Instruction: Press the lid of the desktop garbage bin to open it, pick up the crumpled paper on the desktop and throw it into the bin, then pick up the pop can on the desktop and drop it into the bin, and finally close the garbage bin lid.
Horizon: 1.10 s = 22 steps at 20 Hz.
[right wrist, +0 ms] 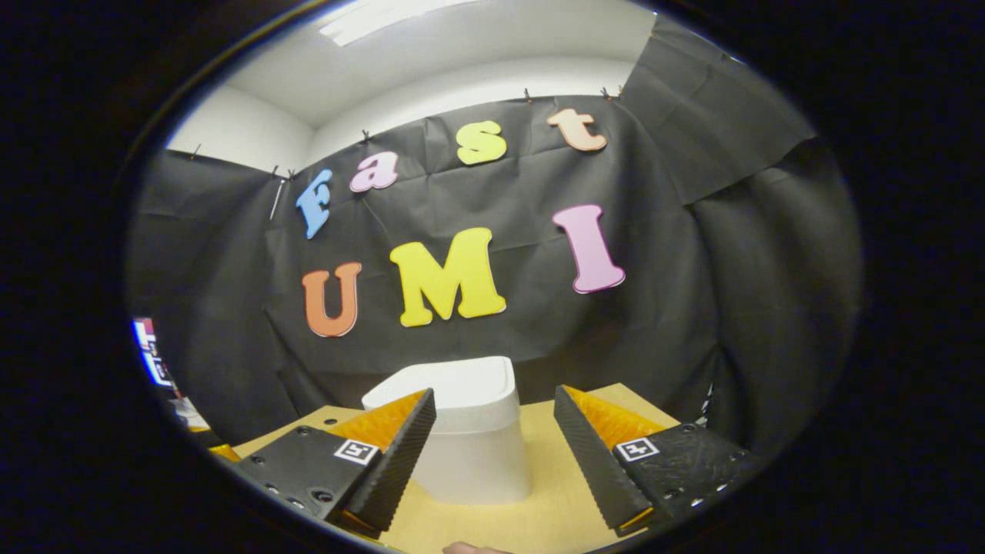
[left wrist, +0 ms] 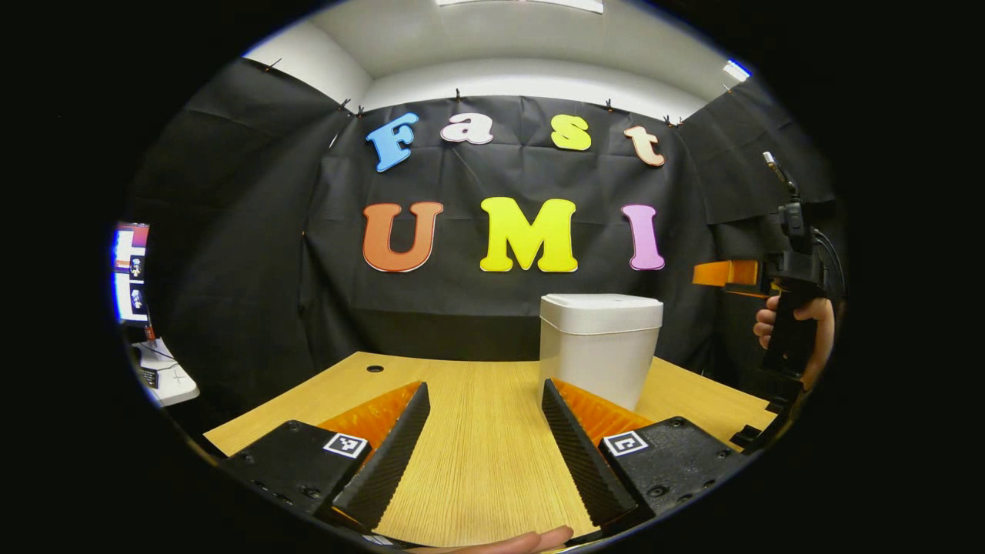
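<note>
The garbage bin (left wrist: pixel 599 350) stands upright on the wooden desktop (left wrist: pixel 477 431), toward its far side, in front of the black cloth wall. Its lid (left wrist: pixel 601 302) lies flat and closed. In the right gripper view the bin (right wrist: pixel 473 446) sits just beyond the fingers, and the lid (right wrist: pixel 454 392) is seen from slightly above.

Handling, as a judgement: the bin looks like a thin-walled white plastic body, light and smooth, so a sideways shove could slide or tip it. The lid is a press-to-open type by the task's wording; the push should go straight down on its top face, away from the hinge edge, though which edge carries the hinge cannot be told. No grasp of the bin itself is needed.

The crumpled paper would be soft and very light, to be pinched across its bulk. The pop can would be thin and easily dented, smooth-sided, best taken across its middle with moderate force.

The left gripper (left wrist: pixel 483 431) is low over the desktop, its jaws spread wide with nothing between them. The right gripper (right wrist: pixel 492 438) is raised, jaws likewise spread and empty. In the left gripper view it (left wrist: pixel 793 261) appears farther off, to the right of the bin, held by a hand (left wrist: pixel 800 327).
</note>
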Each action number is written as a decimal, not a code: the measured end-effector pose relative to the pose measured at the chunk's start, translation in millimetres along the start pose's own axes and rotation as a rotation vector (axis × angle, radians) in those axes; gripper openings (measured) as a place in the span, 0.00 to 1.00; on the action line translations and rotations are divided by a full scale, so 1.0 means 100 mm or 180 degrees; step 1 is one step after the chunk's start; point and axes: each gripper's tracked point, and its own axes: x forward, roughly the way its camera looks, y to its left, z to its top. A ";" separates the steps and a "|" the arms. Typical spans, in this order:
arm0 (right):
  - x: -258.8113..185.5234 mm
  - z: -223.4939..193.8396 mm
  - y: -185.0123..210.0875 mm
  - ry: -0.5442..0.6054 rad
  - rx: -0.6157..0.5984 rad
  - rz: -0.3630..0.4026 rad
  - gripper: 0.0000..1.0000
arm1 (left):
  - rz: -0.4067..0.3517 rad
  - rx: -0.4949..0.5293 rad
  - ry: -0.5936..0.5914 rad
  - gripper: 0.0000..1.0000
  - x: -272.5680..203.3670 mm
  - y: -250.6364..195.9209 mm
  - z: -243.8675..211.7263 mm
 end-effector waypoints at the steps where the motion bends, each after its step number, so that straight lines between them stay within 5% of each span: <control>1: -0.12 -0.06 -0.03 0.0030 -0.0048 0.0032 0.95 | 0.0001 0.0005 -0.0015 0.95 0.00 -0.02 0.01; 12: -0.90 -0.41 -0.53 -0.0056 -0.0379 -0.0085 0.92 | 0.0088 -0.0026 -0.0010 0.95 0.05 -0.20 -0.08; 22: -1.11 -0.55 0.10 -0.0051 -0.0751 0.0261 0.93 | 0.0067 0.0062 0.0021 0.95 0.07 -0.20 -0.12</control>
